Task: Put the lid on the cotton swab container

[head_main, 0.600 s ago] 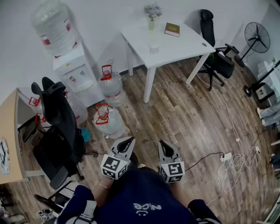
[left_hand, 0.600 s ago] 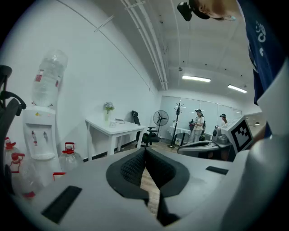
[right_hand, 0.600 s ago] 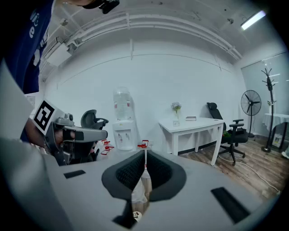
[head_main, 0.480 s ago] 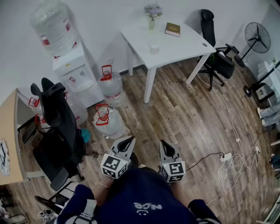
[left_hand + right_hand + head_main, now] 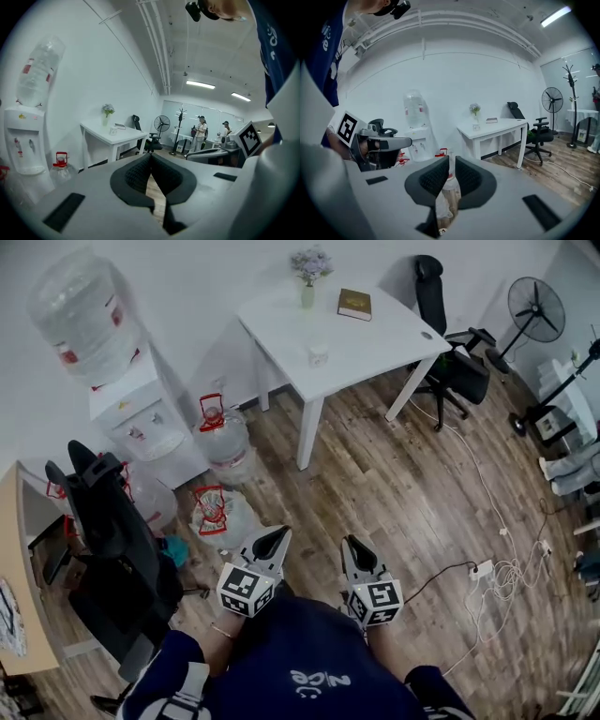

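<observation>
A small white container (image 5: 318,354) stands on the white table (image 5: 375,338) far ahead across the room; I cannot make out a lid at this distance. It also shows tiny as the container (image 5: 112,131) and the container (image 5: 476,126) on the table. Both grippers are held close to the person's body, far from the table. My left gripper (image 5: 278,534) has its jaws shut tip to tip on nothing, as the left gripper (image 5: 151,157) shows. My right gripper (image 5: 348,543) holds nothing; the right gripper (image 5: 450,161) shows a thin gap between its pads.
A vase of flowers (image 5: 307,277) and a book (image 5: 355,304) share the table. A water dispenser (image 5: 131,399), water jugs (image 5: 217,432) and a black chair (image 5: 108,521) stand left. Another chair (image 5: 450,362), a fan (image 5: 536,310) and a power strip (image 5: 483,570) with cables are right.
The head view has shifted, so the table and dispenser sit further left and higher in the picture. Both grippers stay in front of the body as before.
</observation>
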A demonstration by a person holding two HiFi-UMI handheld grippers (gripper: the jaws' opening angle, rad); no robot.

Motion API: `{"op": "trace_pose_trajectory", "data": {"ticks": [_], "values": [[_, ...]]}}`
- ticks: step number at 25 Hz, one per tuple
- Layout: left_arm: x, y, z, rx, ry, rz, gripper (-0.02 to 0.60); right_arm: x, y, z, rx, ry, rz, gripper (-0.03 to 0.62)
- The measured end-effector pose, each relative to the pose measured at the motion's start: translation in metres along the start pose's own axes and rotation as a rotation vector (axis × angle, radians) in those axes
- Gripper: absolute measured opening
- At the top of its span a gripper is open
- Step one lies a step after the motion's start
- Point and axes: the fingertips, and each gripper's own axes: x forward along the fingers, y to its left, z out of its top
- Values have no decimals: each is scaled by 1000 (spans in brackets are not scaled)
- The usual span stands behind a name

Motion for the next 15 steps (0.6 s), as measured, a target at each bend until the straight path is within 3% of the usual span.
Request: {"op": "trace_pose_trajectory", "data": {"ticks": [9, 15], "values": [[32, 59, 11, 17, 43, -84, 20, 61, -4, 22, 42, -35, -49, 57], [47, 70, 10, 24, 77, -118, 20, 83, -2, 20, 75, -24, -24, 57]]}}
